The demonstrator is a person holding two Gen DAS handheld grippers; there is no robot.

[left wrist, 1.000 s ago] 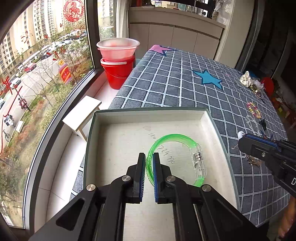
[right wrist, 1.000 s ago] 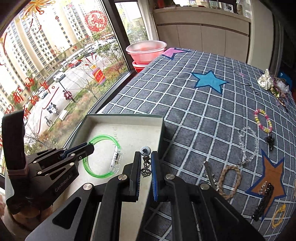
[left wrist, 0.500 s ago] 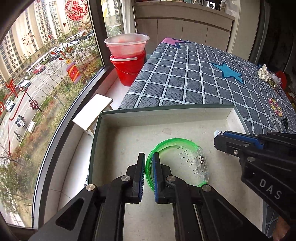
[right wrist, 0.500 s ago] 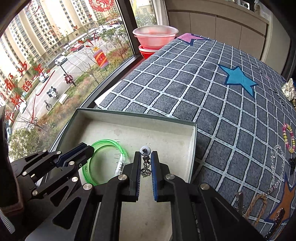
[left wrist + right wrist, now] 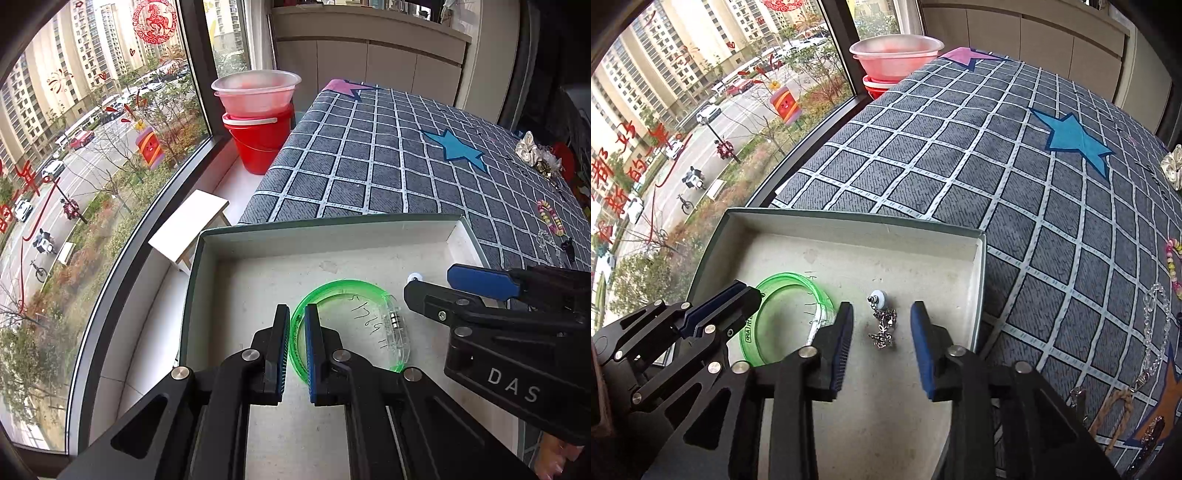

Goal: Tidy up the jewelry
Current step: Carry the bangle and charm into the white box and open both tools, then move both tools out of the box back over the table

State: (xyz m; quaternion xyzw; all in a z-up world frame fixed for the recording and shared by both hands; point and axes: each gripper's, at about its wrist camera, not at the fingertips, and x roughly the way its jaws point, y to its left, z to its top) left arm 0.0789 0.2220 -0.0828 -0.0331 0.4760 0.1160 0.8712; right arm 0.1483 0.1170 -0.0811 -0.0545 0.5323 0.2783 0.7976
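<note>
Inside the box [image 5: 979, 258] lie two pieces: one green bangle [image 5: 783, 291] and one silver earring [image 5: 882, 325]. Right of the box, on the checked cloth [image 5: 923, 155], one beaded bracelet [image 5: 550, 218] (others too blurred to count).

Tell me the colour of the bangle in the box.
Translucent bright green bangle, with a clear clasp section; clearest in the left wrist view.

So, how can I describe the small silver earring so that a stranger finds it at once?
Look into the shallow box at the near edge of the checked bedcover. Two things lie in it: the green bangle and, to its right, the small silver earring. It alone is metal, a dangling charm under a white round stopper.
</note>
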